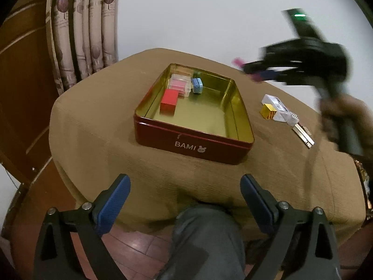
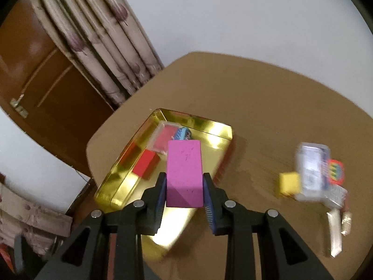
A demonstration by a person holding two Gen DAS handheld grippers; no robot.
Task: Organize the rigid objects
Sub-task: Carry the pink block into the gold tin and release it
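A red BAMI tin (image 1: 163,137) with a gold inside sits open on the brown-clothed table; it also shows in the right wrist view (image 2: 112,184). Inside lie a red block (image 1: 168,103), a clear case with pink contents (image 1: 179,85) and a small blue piece (image 1: 197,85). My right gripper (image 2: 184,191) is shut on a magenta block (image 2: 184,172) and holds it above the tin; it appears blurred in the left wrist view (image 1: 254,70). My left gripper (image 1: 185,200) is open and empty, near the table's front edge.
Right of the tin lie a yellow cube (image 1: 268,111), a clear plastic box (image 1: 278,107) and a key (image 1: 303,135). A curtain (image 1: 88,30) and a wooden door (image 1: 21,70) stand at the back left. My knee (image 1: 205,233) is below the table edge.
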